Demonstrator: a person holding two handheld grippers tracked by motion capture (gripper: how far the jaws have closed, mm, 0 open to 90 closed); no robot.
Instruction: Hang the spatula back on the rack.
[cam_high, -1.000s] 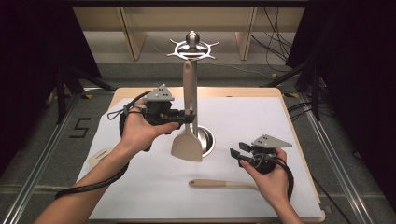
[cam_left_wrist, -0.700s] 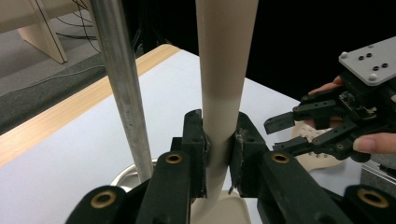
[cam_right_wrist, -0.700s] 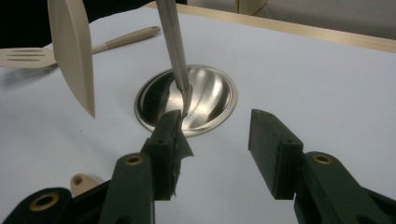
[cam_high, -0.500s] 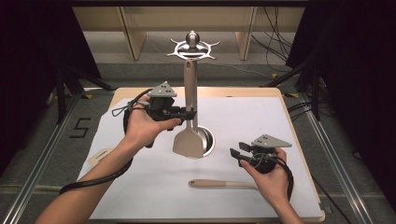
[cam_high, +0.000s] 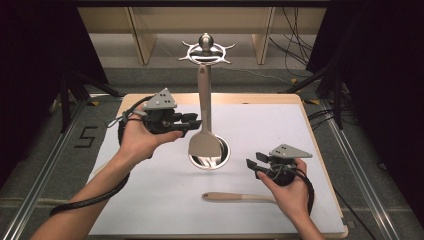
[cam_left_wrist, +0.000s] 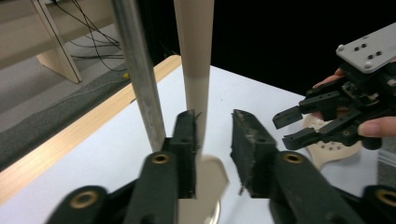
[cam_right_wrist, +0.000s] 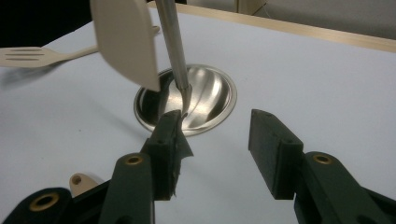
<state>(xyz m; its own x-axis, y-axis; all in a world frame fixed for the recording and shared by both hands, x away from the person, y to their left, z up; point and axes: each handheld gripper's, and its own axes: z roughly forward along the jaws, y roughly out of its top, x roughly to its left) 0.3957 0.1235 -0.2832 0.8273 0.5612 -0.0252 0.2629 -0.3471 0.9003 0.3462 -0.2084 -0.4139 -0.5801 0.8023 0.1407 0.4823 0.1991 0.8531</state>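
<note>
The right claw (cam_high: 256, 165) rests low at the near right, jaws wide and empty. Just ahead of it lies a spoon (cam_high: 239, 197) flat on the sheet (cam_high: 320, 150), and beyond its tips the stand's steel base (cam_right_wrist: 219, 100).

Farther in, the left claw (cam_high: 195, 122) sits beside the turner (cam_high: 205, 112), which hangs upright from the rack (cam_high: 206, 51) on the pole (cam_left_wrist: 137, 70). Its jaws have just been opening: the handle (cam_left_wrist: 196, 60) runs up between the pads (cam_left_wrist: 247, 149), against the left one and clear of the right, so the grip is letting go. Compared with a second ago, the turner hangs straighter and nearer the pole, its blade (cam_high: 205, 145) over the base.

That suggests the hanging is done; next the left claw should back straight off without nudging the handle.
</note>
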